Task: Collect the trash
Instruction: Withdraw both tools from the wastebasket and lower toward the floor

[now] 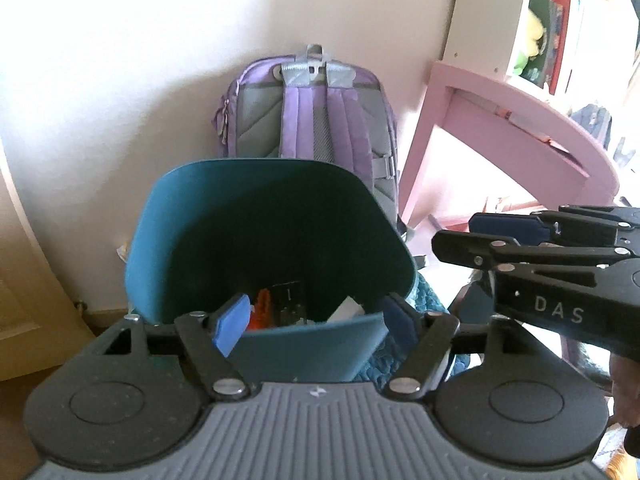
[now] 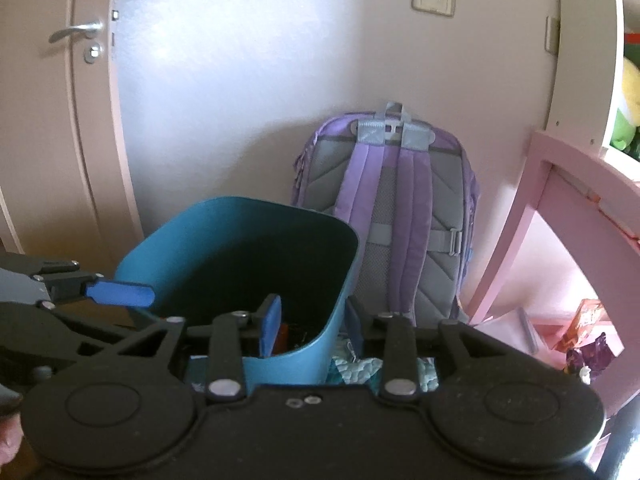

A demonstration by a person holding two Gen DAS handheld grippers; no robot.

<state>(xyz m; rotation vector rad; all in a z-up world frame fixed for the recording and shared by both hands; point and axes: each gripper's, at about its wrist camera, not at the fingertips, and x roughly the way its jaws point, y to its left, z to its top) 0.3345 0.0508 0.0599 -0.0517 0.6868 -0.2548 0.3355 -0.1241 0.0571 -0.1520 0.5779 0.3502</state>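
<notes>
A teal bin (image 1: pixel 224 216) stands on the floor right in front of both grippers. Inside it lie an orange item (image 1: pixel 262 308), a dark wrapper (image 1: pixel 290 300) and a white scrap (image 1: pixel 346 310). My left gripper (image 1: pixel 312 326) is open wide at the bin's near rim, with nothing between its blue pads. My right gripper (image 2: pixel 310 324) is open with a narrower gap, at the bin's right corner, and holds nothing. It shows from the side in the left wrist view (image 1: pixel 468 236), just right of the bin. An orange box (image 2: pixel 588 312) and a purple wrapper (image 2: pixel 592 352) lie under the desk.
A purple backpack (image 2: pixel 400 216) leans on the wall behind the bin. A pink desk (image 2: pixel 560 184) stands at the right under a white shelf (image 1: pixel 480 12). A door (image 2: pixel 48 120) with a metal handle is at the left. Teal quilted fabric (image 2: pixel 360 372) lies beside the bin.
</notes>
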